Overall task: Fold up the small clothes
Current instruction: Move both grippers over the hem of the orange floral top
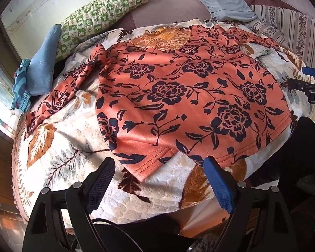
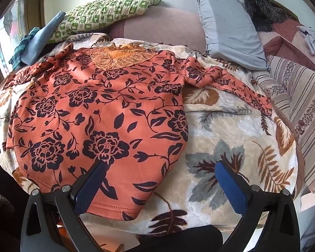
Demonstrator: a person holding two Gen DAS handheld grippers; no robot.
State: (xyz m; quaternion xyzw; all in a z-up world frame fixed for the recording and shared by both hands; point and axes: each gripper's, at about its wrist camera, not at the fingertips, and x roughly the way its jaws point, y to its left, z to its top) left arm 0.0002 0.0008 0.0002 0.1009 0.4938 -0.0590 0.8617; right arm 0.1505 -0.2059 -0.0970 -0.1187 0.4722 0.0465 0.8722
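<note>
Top (image 1: 178,96) lies flat, face up on leaf-print blanket (image 1: 73,147), sleeves spread. Left gripper (image 1: 158,168) and right gripper (image 2: 160,170) both gape empty at near hem. I'd pinch each hem corner squarely, lifting evenly.

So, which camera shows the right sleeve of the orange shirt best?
The right wrist view: the right sleeve lies there at full length on the blanket. The left wrist view shows it only squeezed near the frame edge.
</note>
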